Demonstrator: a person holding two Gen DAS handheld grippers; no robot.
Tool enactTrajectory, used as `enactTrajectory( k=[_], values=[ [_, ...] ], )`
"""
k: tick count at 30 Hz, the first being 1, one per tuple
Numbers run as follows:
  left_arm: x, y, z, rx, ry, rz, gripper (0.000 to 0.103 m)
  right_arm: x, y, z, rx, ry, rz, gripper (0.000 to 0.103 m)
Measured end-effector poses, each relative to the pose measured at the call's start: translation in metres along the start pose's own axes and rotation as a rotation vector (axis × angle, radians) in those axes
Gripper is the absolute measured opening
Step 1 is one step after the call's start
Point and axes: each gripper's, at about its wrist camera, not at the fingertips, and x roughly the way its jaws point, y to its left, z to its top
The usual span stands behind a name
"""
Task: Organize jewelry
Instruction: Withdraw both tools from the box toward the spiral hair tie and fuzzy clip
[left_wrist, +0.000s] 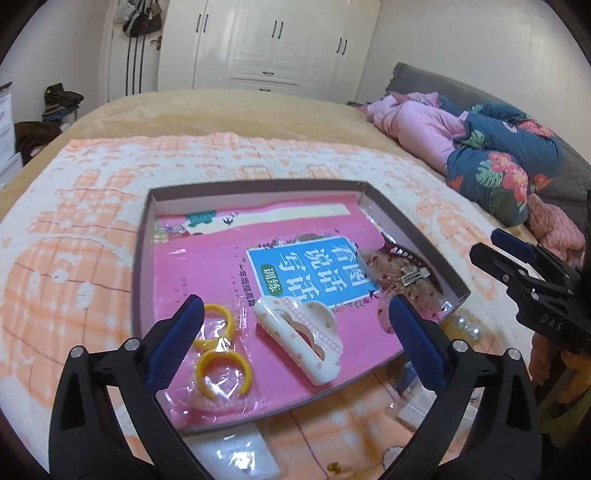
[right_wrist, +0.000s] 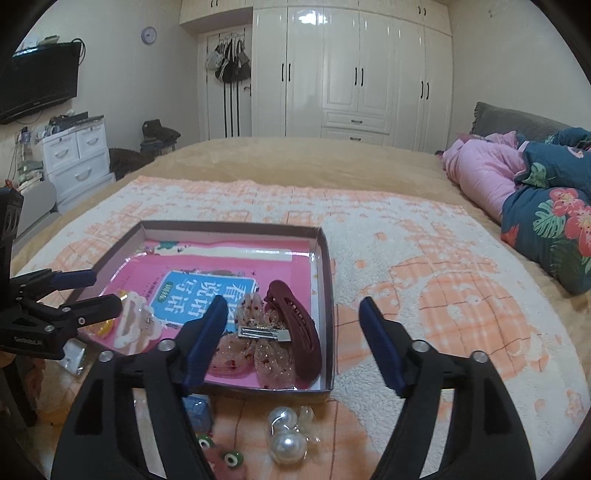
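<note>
A shallow cardboard box (left_wrist: 142, 258) lies on the bed with a pink book (left_wrist: 207, 266) as its floor. In it are a white cloud-shaped hair claw (left_wrist: 299, 336), two yellow rings in a clear bag (left_wrist: 218, 347), a dark red hair claw (right_wrist: 295, 328), a silver clip (right_wrist: 264, 334) and glittery pink clips (right_wrist: 255, 354). My left gripper (left_wrist: 295, 310) hovers open over the white claw, pads clear of it. My right gripper (right_wrist: 293, 302) stands open above the box's near right corner, with nothing between its fingers. Pearl pieces (right_wrist: 286, 435) and green beads (right_wrist: 232, 459) lie outside the box.
The box rests on a peach-and-white towel (right_wrist: 443, 295) spread over the tan bedcover. A pile of pink and floral bedding (right_wrist: 546, 206) fills the right side. Small clear bags (left_wrist: 240, 454) lie in front of the box. White wardrobes (right_wrist: 351, 74) stand beyond the bed.
</note>
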Motion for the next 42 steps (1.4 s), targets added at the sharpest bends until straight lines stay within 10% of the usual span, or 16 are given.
enactTrajectory(
  k=[42],
  values=[
    [-0.125, -0.009, -0.045, -0.065, -0.211, 0.053, 0.092, -0.119, 0.016, -0.024, -0.097, -0.19, 0.029, 0.086]
  ],
)
